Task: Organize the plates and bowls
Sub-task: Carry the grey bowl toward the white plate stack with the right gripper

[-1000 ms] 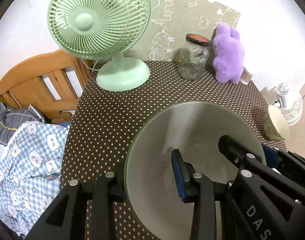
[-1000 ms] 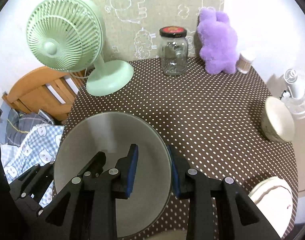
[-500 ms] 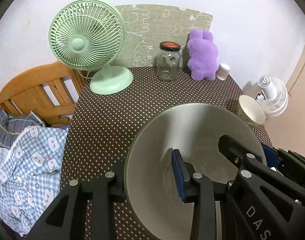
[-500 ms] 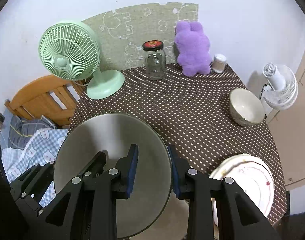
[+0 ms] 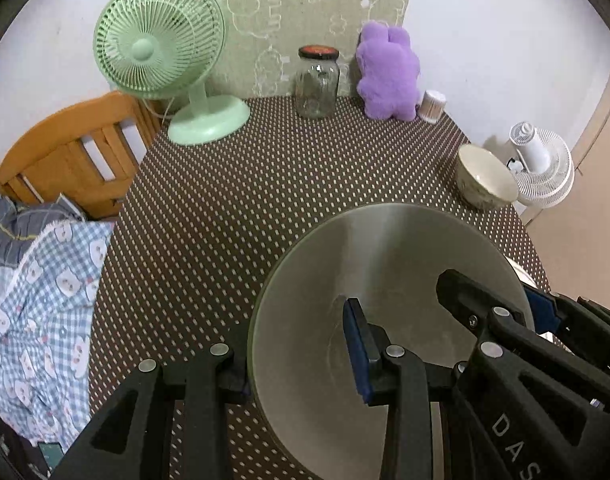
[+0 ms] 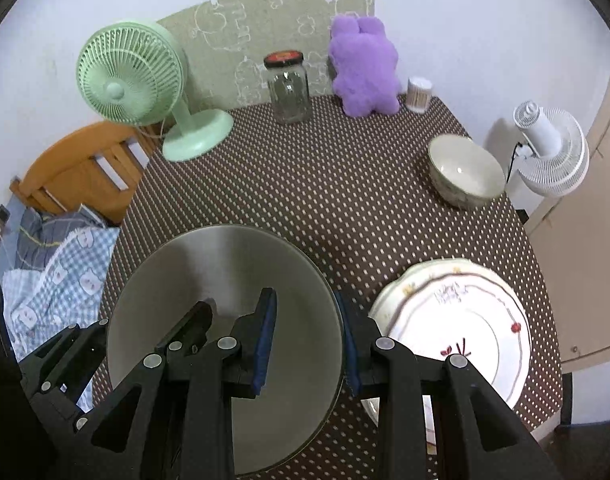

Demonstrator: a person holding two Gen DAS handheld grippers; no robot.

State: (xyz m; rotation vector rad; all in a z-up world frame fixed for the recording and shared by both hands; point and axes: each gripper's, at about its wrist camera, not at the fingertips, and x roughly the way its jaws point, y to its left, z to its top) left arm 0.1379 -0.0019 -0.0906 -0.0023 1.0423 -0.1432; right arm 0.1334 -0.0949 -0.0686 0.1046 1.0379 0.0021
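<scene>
Matt grey bowl [image 5: 389, 264], glossy plate [image 6: 461, 320]

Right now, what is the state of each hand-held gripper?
Left hand-held gripper: closed on the left rim of the large grey bowl.
Right hand-held gripper: closed on its right rim.

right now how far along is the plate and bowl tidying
Nothing looks finished yet. In hand: the big grey bowl is gripped on opposite rims by the left gripper and the right gripper, jaws closed over the rim on each side. Left to do: the white plate at the table's near edge and the small cream bowl sit apart, unstacked.
</scene>
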